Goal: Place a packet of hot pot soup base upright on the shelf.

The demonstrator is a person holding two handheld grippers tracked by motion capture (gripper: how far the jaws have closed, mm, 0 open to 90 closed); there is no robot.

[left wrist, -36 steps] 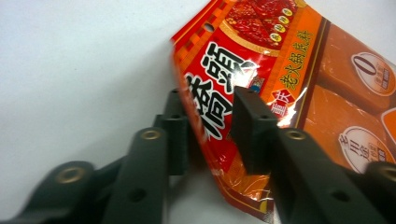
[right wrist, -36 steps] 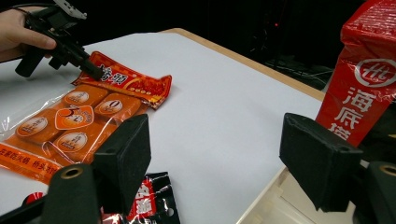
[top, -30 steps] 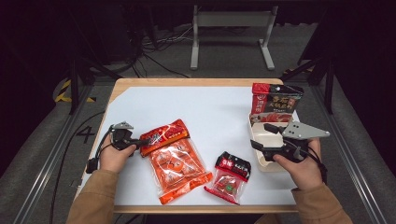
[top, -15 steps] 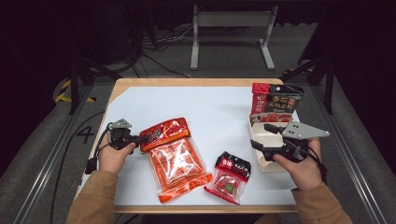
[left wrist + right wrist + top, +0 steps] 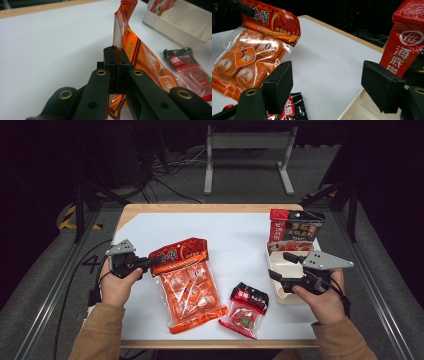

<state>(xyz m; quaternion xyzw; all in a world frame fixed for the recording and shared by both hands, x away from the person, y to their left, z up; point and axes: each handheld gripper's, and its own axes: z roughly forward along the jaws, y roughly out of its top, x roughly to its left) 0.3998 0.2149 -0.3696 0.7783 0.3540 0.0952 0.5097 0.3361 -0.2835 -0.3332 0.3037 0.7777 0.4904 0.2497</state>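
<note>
- Orange packet (image 5: 189, 282): a large clear-and-orange pouch of wrapped blocks, lying left of centre on the white table (image 5: 235, 232); its printed top edge is raised off the surface while the lower end rests on it.
- Left gripper (image 5: 146, 262): clenched on the packet's top corner; in the left gripper view the two black jaws meet flat on the orange film (image 5: 119, 37), which stands upright between them.
- Right gripper (image 5: 280, 266): released, jaws spread wide with nothing between the pads; it hovers over the near end of the beige tray (image 5: 280, 292) at the table's right side.
- Red upright packet (image 5: 295, 231): standing in the far end of the tray, apart from both grippers.
- Small red-and-black sachet (image 5: 246, 309): flat on the table between the orange packet and the tray, untouched.
- Progress, as judged: one packet appears already placed in the tray; the grasp on the orange packet is made and its lift is only begun. Carrying it across to the tray and dealing with the small sachet seem to remain.
</note>
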